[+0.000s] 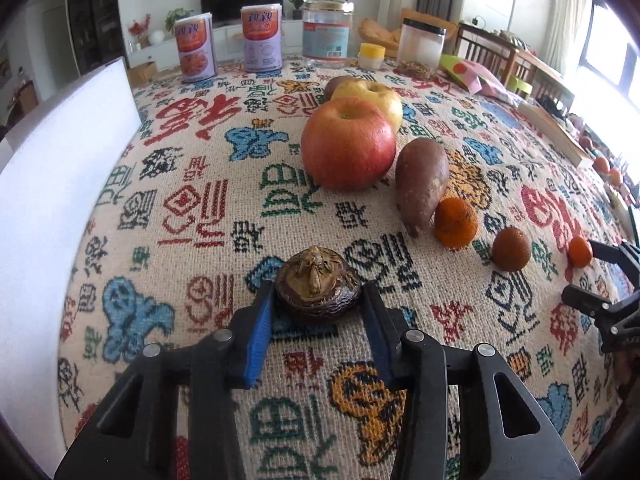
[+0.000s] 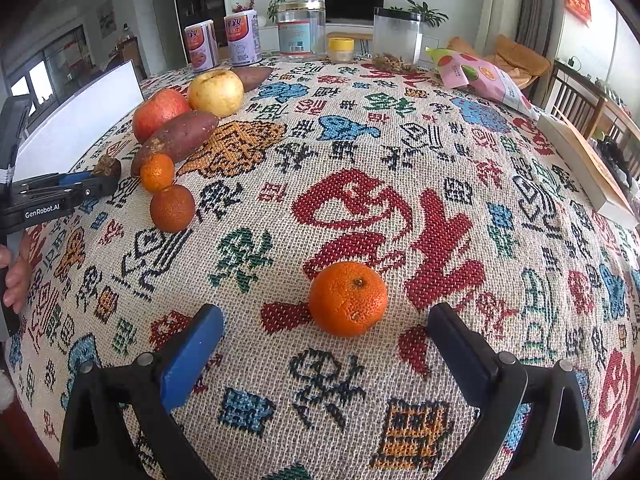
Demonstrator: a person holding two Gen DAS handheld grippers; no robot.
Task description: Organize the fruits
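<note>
1. Left gripper: jaws sit either side of a dark mangosteen on the woven tablecloth. Blue pads are just beside it; can't tell if they actually touch, so grip state is unclear.
2. Right gripper: jaws spread wide, nothing held. A bright mandarin rests on the cloth just ahead of the fingertips, between them and clear of both.
3. Fruit row, left wrist view, far to near: yellow apple, red apple touching it, sweet potato just beside the red apple, small orange at the potato's tip, then a darker orange apart from it.
4. A second sweet potato lies behind the yellow apple, visible in the right wrist view.
5. The mandarin sits well apart from the row, past the dark orange.
6. Far table edge: two purple cans, a clear jar, a small yellow-lid jar, a black-lid jar, a pink snack bag.
7. White board stands at the left table edge.
</note>
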